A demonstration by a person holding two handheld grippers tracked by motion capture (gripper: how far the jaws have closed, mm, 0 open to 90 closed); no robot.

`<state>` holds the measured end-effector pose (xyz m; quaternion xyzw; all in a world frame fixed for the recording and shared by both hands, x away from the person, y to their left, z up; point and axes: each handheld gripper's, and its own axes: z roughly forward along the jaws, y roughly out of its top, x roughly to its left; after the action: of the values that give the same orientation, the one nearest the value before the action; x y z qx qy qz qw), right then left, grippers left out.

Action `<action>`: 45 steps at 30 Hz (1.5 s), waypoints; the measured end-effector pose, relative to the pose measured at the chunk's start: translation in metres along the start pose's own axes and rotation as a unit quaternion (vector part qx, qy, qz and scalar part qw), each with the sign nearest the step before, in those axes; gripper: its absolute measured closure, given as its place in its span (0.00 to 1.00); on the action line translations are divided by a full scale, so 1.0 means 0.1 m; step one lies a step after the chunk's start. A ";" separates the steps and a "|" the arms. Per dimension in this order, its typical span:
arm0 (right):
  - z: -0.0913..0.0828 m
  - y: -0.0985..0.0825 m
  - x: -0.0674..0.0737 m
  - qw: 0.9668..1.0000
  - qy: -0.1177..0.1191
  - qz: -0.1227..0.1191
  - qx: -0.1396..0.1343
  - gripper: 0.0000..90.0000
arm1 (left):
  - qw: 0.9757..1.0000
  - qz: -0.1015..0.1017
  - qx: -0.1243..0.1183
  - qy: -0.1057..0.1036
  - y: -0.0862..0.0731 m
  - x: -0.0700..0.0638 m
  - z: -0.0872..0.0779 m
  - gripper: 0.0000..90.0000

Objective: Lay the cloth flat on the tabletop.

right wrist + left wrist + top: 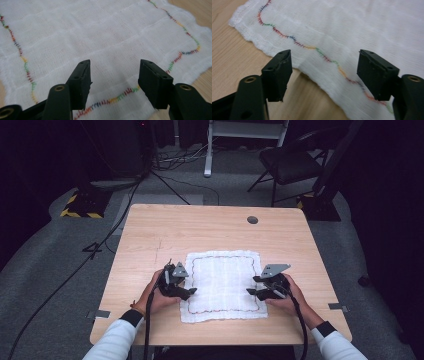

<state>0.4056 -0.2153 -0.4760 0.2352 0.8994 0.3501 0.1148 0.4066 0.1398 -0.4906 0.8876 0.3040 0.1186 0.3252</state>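
Left gripper [187, 291]: hovering agape at cloth's 9 o'clock edge.
Right gripper [251, 286]: agape at 3 o'clock.
Cloth [223, 279]: lying limp, light; probably pinching edges.

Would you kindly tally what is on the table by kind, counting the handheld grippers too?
White cloth: 1
Grippers: 2, the left gripper and the right gripper, both open, at the cloth's side edges
Total: 3
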 end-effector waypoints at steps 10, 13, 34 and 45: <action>-0.02 -0.19 -0.23 1.000 0.000 0.014 0.026 0.50 | 1.000 -0.015 0.002 -0.018 0.20 0.16 0.24 0.25; -0.07 -0.26 -0.35 0.999 -0.009 0.028 0.025 0.50 | 1.000 -0.018 0.007 -0.018 0.29 0.16 0.29 0.25; 0.12 0.15 -0.67 0.993 -0.100 0.065 -0.005 0.50 | 0.995 -0.075 -0.032 0.058 0.59 0.71 0.53 0.26; 0.41 0.23 -1.22 0.985 -0.113 0.130 0.015 0.52 | 0.996 -0.079 -0.025 0.026 0.60 0.86 0.60 0.41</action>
<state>0.5343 -0.2384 -0.4852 0.3899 0.8477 0.3192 0.1656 0.5263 0.1264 -0.4966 0.8491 0.3783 0.1229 0.3474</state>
